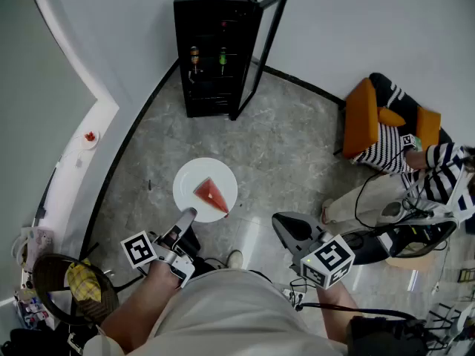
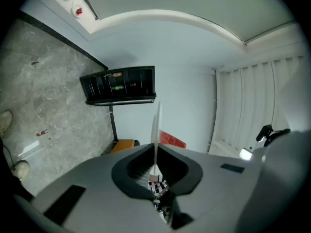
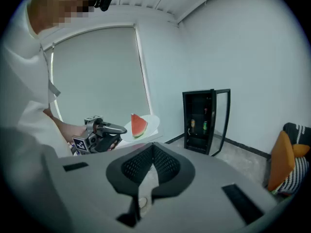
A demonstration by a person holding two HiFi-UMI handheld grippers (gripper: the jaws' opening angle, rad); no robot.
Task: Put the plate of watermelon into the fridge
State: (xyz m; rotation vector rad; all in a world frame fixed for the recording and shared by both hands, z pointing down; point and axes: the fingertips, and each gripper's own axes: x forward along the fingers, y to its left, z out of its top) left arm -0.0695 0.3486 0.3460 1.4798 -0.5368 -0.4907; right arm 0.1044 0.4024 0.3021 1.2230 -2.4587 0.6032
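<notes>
A white plate [image 1: 194, 180] carrying a red watermelon wedge [image 1: 211, 194] is held in the air over the floor. My left gripper [image 1: 188, 213] is shut on the plate's near rim. In the left gripper view the plate [image 2: 156, 130] shows edge-on between the pads, with the watermelon [image 2: 171, 140] to its right. The right gripper view shows the plate [image 3: 151, 123], the wedge [image 3: 138, 125] and the left gripper [image 3: 125, 129]. My right gripper [image 1: 280, 223] is shut and empty, to the right of the plate. The small black fridge [image 1: 215, 47] stands ahead with its glass door [image 1: 260, 50] swung open.
Inside the fridge [image 3: 199, 120] stand a few cans [image 1: 208, 55] on a shelf. A person in a striped top [image 1: 412, 158] sits on an orange seat [image 1: 361, 117] at the right. A white ledge [image 1: 82, 150] runs along the left wall. Cables and gear [image 1: 404, 236] lie at right.
</notes>
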